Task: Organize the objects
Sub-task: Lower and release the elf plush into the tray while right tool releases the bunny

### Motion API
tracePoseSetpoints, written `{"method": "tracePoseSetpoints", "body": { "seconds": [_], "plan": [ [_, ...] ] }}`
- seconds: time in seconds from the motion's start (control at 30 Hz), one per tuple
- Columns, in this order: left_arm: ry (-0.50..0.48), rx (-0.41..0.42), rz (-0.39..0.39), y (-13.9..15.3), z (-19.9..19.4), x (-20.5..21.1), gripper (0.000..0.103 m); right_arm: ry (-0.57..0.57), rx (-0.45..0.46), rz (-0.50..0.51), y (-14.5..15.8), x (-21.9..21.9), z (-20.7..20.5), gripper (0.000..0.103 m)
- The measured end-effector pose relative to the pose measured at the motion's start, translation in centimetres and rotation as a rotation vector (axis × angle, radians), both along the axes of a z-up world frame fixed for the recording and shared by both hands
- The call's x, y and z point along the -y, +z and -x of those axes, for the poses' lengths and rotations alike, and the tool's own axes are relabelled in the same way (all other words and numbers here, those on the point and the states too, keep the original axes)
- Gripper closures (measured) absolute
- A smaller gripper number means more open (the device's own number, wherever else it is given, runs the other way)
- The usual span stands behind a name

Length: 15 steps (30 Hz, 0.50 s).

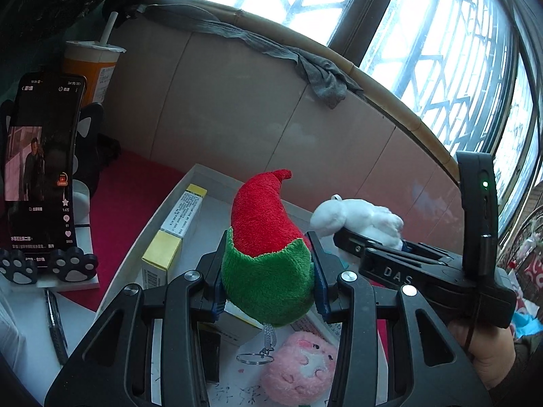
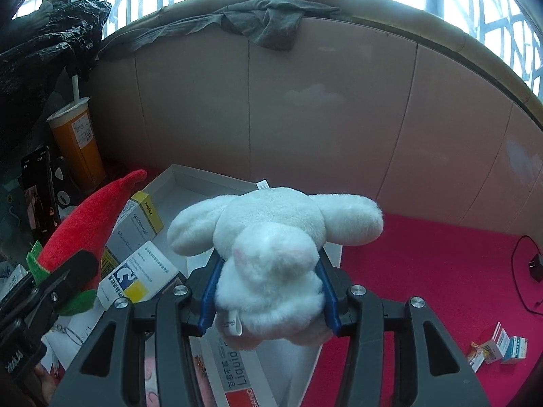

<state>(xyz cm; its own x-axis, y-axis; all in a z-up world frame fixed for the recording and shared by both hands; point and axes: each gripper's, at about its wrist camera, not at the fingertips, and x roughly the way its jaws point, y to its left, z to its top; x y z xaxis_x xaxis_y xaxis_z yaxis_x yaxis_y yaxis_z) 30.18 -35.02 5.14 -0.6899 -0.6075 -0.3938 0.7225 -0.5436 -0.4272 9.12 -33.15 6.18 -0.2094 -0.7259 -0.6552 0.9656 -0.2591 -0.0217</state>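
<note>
Plush toys both clamped: red-and-green chilli [image 1: 268, 254] in left fingers [image 1: 320, 288], white rabbit [image 2: 271, 261] in right fingers [image 2: 208, 291]. Best lowered into bare space of white tray [image 2: 190, 183], clear of medicine boxes [image 2: 139, 224], then released gently.

Home bedrm: padded headboard [image 2: 305, 118], barred window [image 1: 441, 51] w/ red bedspread [image 2: 424, 271]

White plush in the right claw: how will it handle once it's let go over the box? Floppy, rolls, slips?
The white plush probably squashes easily: its body bulges past the right claw pads. It looks light for its size, with both long ears sticking out unsupported. The fuzzy fabric is unlikely to slip. Dropped into the white box, it would likely slump rather than roll.
</note>
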Motion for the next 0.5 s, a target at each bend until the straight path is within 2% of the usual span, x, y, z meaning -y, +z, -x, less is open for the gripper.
{"method": "tracePoseSetpoints", "body": {
  "seconds": [0.1,0.17,0.2,0.23,0.3,0.33,0.37,0.5],
  "plan": [
    [-0.013,-0.010,-0.020,-0.1,0.0,0.3,0.058,-0.009,0.030,-0.006,-0.3,1.2,0.1,0.051],
    [-0.018,-0.023,-0.037,-0.3,0.0,0.6,0.046,-0.011,0.044,-0.004,-0.6,1.4,0.0,0.049],
    [-0.013,-0.029,-0.044,-0.3,-0.1,0.7,0.029,-0.008,0.042,-0.001,-0.7,1.4,-0.1,0.044],
    [0.009,-0.027,-0.045,-0.3,-0.2,0.7,0.018,-0.002,0.029,0.004,-0.7,1.2,-0.4,0.039],
    [0.034,-0.043,-0.035,-0.1,-0.7,0.8,0.011,-0.002,-0.003,0.021,-0.8,0.7,-0.7,0.022],
    [0.034,-0.059,-0.037,-0.1,-0.9,0.9,0.004,0.002,-0.002,0.027,-0.8,0.4,-0.7,0.021],
    [0.036,-0.072,-0.036,0.0,-1.0,0.9,0.000,0.002,0.004,0.030,-0.7,0.1,-0.7,0.021],
    [0.046,-0.066,0.016,0.5,-0.9,0.1,0.000,-0.002,-0.001,0.057,-0.3,-1.6,-0.8,0.020]
  ]
}}
